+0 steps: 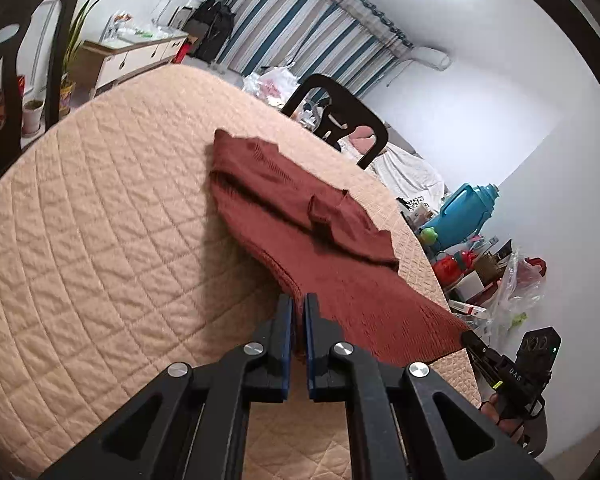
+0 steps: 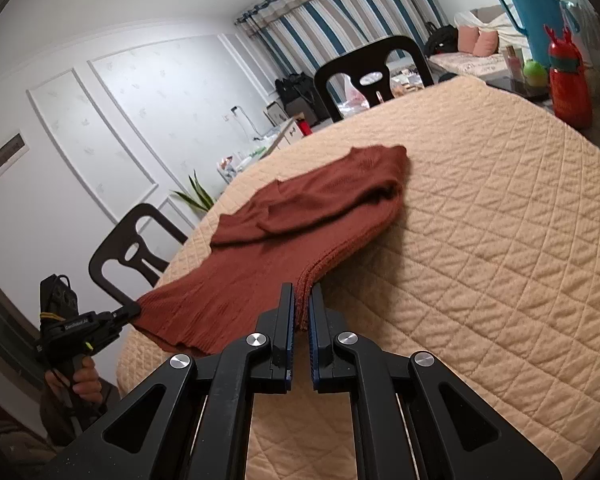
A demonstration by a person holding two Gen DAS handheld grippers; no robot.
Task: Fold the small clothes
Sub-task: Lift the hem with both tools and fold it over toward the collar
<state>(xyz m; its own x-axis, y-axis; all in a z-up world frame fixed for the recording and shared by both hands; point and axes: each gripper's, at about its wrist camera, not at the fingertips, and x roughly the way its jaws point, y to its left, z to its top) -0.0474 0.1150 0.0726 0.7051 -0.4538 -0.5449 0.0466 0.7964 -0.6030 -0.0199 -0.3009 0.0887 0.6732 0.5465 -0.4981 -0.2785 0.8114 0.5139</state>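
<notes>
We hold a rust-red knitted sweater (image 1: 300,216) by its ribbed hem, one corner in each gripper. Our left gripper (image 1: 299,300) has its blue-lined jaws pressed together on the left corner of the hem, and our right gripper (image 2: 302,292) pinches the other corner in the same way. The hem hangs taut between the two, lifted off the quilted peach table cover (image 1: 100,240), while the far part of the sweater, with the sleeves folded in over the body, lies on the cover.

In the left wrist view, the right gripper shows at the lower right edge with the letters "DAS" on its black body; a hand (image 1: 496,412) grips the handle below it. In the right wrist view, the left gripper appears at the lower left, and white lettering on it reads roughly "GenRobot.AI", though it is small and hard to be sure of. A hand (image 2: 85,380) holds that handle too.

Three black chairs stand around the table; the one across from us (image 1: 340,120) has a cut-out back. Past the table's right side stand a turquoise thermos jug (image 1: 464,208) and a red bottle (image 2: 568,80). Near the jug lies a white cloth (image 1: 404,172) with dark print that we cannot read. A blue-and-white striped curtain (image 1: 300,28) hangs on the far wall.
</notes>
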